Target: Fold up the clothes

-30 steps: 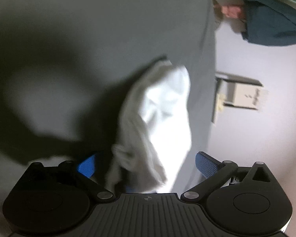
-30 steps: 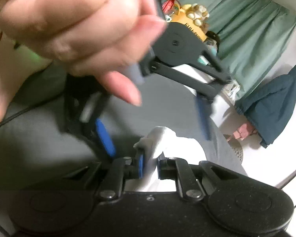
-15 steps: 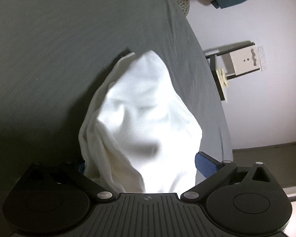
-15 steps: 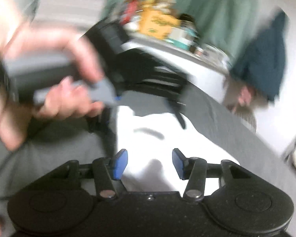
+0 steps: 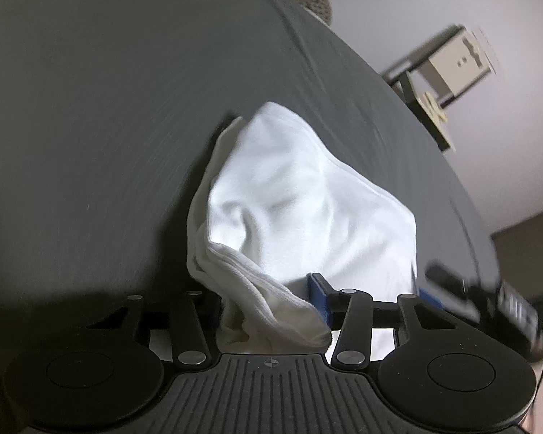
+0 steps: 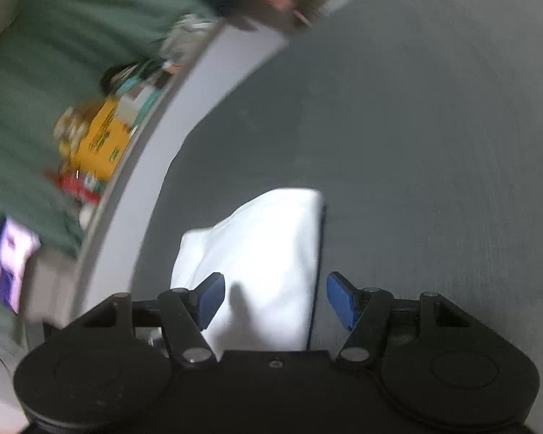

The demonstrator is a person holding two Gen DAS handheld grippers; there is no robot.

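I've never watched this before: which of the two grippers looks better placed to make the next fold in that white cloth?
Probably the left gripper: a bunched edge of the white cloth is already between its fingers, ready to carry across the grey surface. The right gripper is open, holding nothing, over the cloth.

My left gripper (image 5: 271, 307) is matte black, with a ribbed centre plate, two round side discs and silver pivot screws; its fingers (image 5: 320, 298) carry blue pads. My right gripper (image 6: 275, 300) looks alike; blue-padded fingers (image 6: 340, 298), smooth black body.
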